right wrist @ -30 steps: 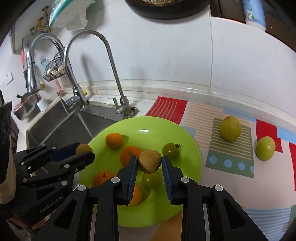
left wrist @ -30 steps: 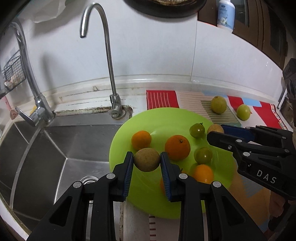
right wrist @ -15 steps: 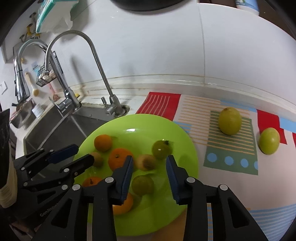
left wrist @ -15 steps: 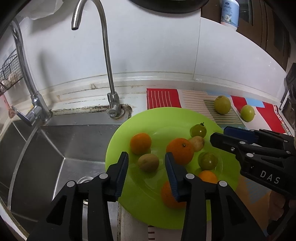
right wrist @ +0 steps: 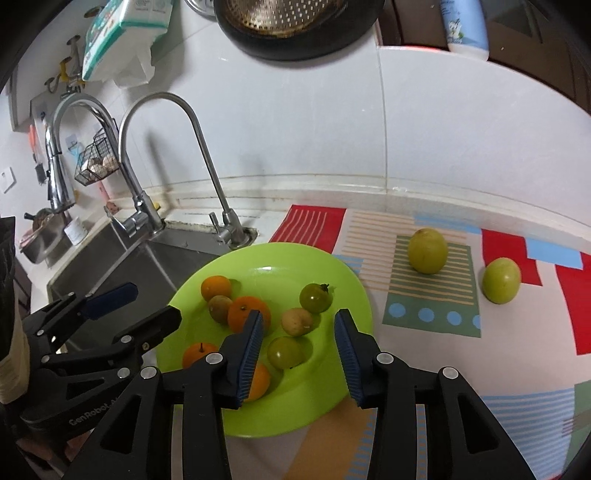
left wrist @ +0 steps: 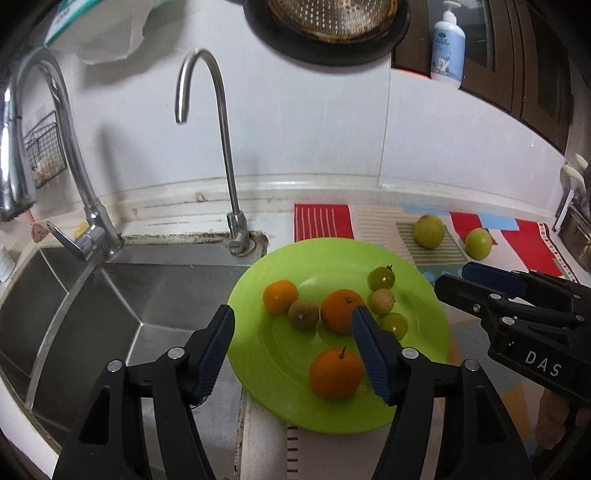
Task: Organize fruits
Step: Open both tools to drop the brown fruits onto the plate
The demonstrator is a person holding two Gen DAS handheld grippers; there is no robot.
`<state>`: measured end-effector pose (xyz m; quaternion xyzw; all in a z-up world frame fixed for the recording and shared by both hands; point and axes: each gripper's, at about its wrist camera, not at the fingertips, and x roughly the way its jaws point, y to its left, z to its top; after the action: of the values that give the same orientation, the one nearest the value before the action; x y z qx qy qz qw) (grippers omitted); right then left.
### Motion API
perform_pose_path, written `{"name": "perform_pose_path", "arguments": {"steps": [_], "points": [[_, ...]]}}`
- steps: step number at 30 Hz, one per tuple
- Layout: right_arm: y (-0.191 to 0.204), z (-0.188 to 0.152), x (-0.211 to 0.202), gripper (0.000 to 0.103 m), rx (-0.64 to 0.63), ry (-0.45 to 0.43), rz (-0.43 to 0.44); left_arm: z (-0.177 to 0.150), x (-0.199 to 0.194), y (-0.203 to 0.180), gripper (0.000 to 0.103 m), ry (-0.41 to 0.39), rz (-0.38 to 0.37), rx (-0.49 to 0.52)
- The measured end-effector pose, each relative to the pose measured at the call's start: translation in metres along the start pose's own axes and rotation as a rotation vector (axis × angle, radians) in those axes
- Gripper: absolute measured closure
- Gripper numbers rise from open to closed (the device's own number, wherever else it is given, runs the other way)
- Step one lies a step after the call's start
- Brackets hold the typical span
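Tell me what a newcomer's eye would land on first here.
The bright green plate at the sink's edge, dotted with small orange, green and brown fruits. Then the two open grippers, left and right, hovering over it, holding nothing. Two green fruits lie apart on the patterned mat.

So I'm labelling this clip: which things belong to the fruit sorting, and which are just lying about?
Belongs to the job:
green plate
oranges
brown fruits
green tomatoes
two green fruits on the mat

Just lying about:
faucet
sink
soap bottle
colander
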<state>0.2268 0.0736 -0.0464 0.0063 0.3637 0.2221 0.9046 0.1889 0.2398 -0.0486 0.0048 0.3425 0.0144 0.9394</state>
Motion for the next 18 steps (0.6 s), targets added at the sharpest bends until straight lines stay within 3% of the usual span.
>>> {"name": "perform_pose_path", "arguments": {"steps": [18], "points": [[-0.014, -0.005, -0.065, 0.048, 0.012, -0.116, -0.091, 0.010, -0.045, -0.028, 0.026, -0.112, 0.000, 0.025]]}}
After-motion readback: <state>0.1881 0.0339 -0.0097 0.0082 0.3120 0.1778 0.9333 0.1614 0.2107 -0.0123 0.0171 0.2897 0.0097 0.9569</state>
